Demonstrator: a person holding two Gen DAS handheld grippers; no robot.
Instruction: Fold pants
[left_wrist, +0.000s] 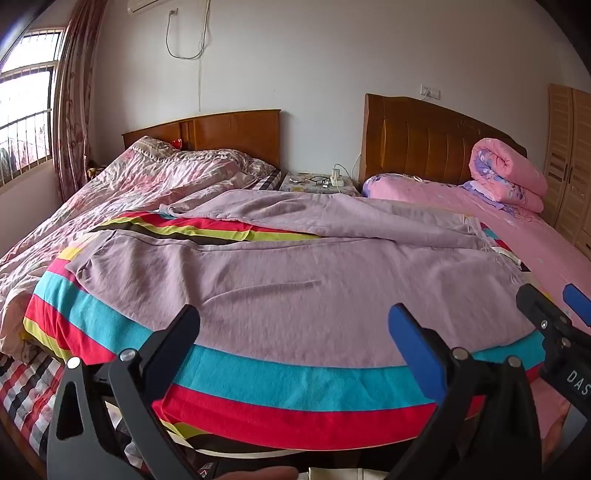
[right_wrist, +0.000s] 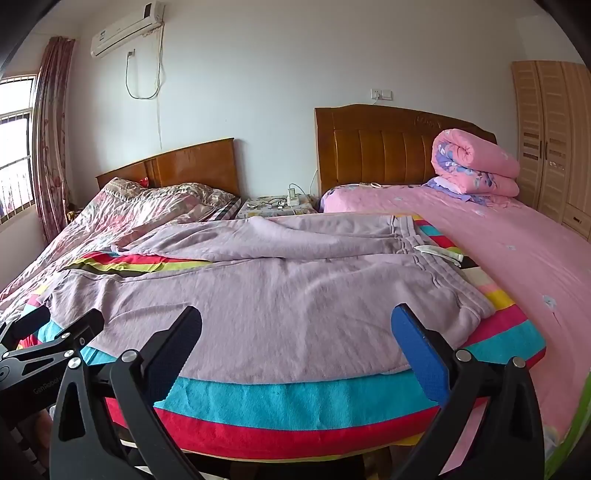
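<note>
The left gripper (left_wrist: 295, 328) had its jaws spread as wide as they go, with nothing between them; one finger was black, the other faced with a blue pad (left_wrist: 415, 347). It pointed forward and somewhat downward, hovering above the near edge of the pants (left_wrist: 288, 280) without touching the cloth. The right gripper (right_wrist: 297, 332) stood the same way, jaws fully apart and empty, tilted slightly down over the near hem of the cloth. Each gripper showed at the edge of the other's view, so the two were side by side and near each other.

One pair of lilac pants lay flat and unfolded on a striped blanket (right_wrist: 258, 402), its waistband (right_wrist: 428, 254) with a white drawstring to the right and its two legs running left, the far leg rumpled. The blanket, banded in teal, red, yellow and black, lay over the foot of the beds.

Two beds stood beyond, each with a wooden headboard: one under a crumpled floral quilt (right_wrist: 122, 218), the other under a pink sheet (right_wrist: 517, 258) bearing one rolled pink quilt (right_wrist: 476, 166). One small nightstand (right_wrist: 277, 206) stood between them. One wardrobe (right_wrist: 554, 140) and one air conditioner (right_wrist: 127, 29) were also in sight.
</note>
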